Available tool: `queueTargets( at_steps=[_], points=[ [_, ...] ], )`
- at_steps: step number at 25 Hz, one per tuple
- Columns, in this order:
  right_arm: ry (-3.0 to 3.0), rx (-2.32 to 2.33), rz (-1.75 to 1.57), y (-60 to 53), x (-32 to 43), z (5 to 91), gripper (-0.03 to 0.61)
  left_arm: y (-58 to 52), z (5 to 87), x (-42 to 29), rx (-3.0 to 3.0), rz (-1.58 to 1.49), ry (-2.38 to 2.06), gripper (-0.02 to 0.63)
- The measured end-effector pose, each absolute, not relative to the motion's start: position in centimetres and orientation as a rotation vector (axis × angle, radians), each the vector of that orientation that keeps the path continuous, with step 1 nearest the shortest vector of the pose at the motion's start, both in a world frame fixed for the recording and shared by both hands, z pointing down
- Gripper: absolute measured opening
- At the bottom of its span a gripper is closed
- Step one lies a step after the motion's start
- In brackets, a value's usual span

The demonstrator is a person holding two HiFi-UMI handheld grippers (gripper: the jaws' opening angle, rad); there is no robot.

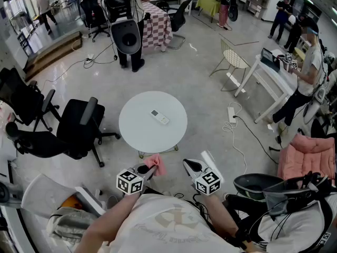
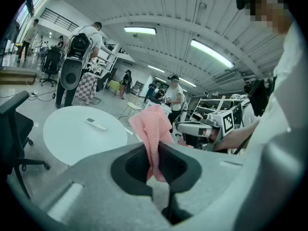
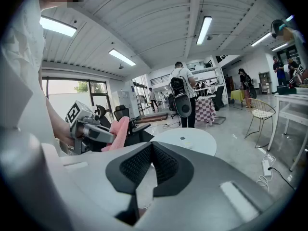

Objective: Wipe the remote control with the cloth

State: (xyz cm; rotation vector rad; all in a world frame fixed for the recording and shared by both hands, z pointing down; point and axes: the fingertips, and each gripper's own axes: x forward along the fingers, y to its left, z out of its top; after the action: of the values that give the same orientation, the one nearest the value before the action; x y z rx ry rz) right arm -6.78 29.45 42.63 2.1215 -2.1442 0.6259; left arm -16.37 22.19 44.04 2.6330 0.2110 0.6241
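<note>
Ahead of both jaws: one round white desk, well apart from them; one remote control lies flat near its middle
Left arm pose: forearm reaches out from the person's chest; left gripper is held low and close to the body, aimed at the desk and tipped slightly down
Right arm pose: right gripper sits level with the left one, near it yet apart, aimed the same way and tipped slightly down
Left jaws: clamped on one pink cloth; the fabric is pinched between the pads; a bunched fold stands up past the tips; a short end hangs behind them
Right jaws: closed pad to pad; nothing between them
Remote from the left jaws: beyond the tips and off to their left; well apart from the cloth
Remote from the right jaws: beyond the tips and slightly to their right; a small pale bar on the desk
Count: two grippers; one cloth; one remote control; one desk; two black office chairs left of the left jaws, beside the desk
Hard to make out: both hands hidden under the marker cubes in the head view; the remote's buttons too small to tell; the cloth's lower end lost in the dark recess behind the left jaws
</note>
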Motion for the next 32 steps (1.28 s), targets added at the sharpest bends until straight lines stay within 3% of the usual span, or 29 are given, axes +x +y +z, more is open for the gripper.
queueTargets(
  at_steps=[20,32],
  points=[
    [-2.005,2.255,0.721,32.3,-4.5,44.6,0.008,23.0,44.5,-15.2,2.634,0.678,0.241,0.018],
    [-1.978,2.227,0.790,28.2,-2.3,46.1,0.008,18.7,46.7,-14.0,2.569,0.700,0.225,0.020]
  ],
)
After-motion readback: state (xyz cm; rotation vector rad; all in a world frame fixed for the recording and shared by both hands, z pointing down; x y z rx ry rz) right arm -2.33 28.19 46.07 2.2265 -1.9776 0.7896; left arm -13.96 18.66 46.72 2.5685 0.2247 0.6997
